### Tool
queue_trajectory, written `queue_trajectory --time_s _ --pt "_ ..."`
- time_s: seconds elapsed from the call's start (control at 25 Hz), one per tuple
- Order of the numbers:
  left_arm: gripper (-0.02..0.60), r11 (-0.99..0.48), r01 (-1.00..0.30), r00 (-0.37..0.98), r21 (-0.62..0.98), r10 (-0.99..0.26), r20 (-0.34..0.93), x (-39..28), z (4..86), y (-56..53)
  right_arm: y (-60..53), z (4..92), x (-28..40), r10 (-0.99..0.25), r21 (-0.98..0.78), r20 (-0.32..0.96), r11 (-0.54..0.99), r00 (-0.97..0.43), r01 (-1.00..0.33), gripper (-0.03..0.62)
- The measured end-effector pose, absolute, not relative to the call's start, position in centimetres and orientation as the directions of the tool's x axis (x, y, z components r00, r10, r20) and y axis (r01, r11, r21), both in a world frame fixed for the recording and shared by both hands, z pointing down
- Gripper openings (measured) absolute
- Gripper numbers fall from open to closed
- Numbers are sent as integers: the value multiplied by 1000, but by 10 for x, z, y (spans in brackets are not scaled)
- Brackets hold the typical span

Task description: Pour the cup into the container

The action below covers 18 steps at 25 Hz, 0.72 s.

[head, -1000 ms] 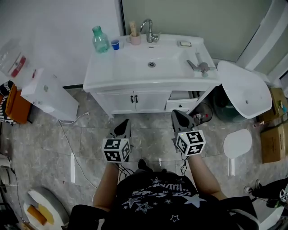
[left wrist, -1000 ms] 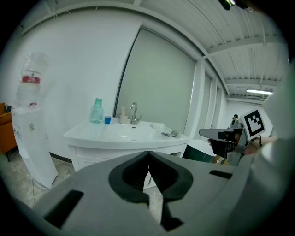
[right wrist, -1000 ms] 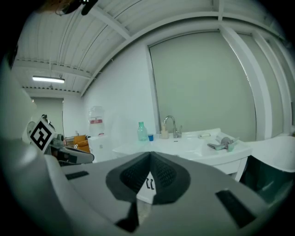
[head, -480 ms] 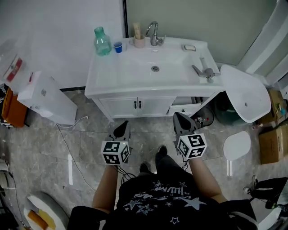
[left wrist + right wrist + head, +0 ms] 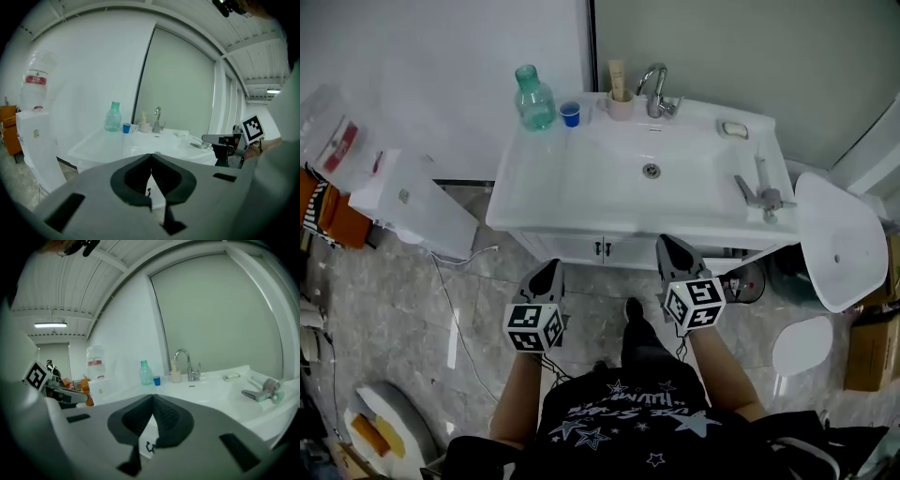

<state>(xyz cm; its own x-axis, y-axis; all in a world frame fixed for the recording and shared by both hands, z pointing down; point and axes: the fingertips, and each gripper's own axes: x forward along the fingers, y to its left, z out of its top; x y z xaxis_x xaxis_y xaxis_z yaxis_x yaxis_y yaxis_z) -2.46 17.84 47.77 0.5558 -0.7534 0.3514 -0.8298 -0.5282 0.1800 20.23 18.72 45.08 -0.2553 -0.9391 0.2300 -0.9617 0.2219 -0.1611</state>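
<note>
A small blue cup (image 5: 571, 113) stands at the back left of the white washbasin top (image 5: 525, 192), next to a green plastic bottle (image 5: 534, 97). Both also show in the left gripper view, cup (image 5: 126, 127) and bottle (image 5: 112, 117), and in the right gripper view, cup (image 5: 156, 380) and bottle (image 5: 145, 373). My left gripper (image 5: 550, 268) hangs shut and empty in front of the cabinet. My right gripper (image 5: 667, 243) is shut and empty at the basin's front edge. Both are well short of the cup.
A faucet (image 5: 654, 88), a beige tumbler (image 5: 621, 103) and a soap dish (image 5: 733, 128) line the back of the basin. A loose tap fitting (image 5: 761, 195) lies at its right. A white water dispenser (image 5: 411, 201) stands left, a white oval lid (image 5: 842, 239) right.
The person has stepped toward the washbasin, so it sits nearer and lower in view. Both grippers have come up to the cabinet front, still shut.
</note>
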Motion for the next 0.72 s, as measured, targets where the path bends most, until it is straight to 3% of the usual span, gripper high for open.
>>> queue_trajectory --time_s 0.16,0.4,0.56,0.72 --pt "11 -477 -861 508 177 -788 347 -12 469 133 129 448 212 -917 -166 235 290 -323 -943 8" --pt "21 -399 -903 430 162 -857 286 -4 450 83 66 449 215 -862 -187 245 407 -444 -894 73" --pt "51 -332 -932 360 143 -887 290 -8 449 62 31 454 214 -824 -198 247 472 -510 -859 168" --pt "11 -256 -956 287 142 -912 293 -16 449 50 4 459 208 -792 -184 250 525 -556 -831 297"
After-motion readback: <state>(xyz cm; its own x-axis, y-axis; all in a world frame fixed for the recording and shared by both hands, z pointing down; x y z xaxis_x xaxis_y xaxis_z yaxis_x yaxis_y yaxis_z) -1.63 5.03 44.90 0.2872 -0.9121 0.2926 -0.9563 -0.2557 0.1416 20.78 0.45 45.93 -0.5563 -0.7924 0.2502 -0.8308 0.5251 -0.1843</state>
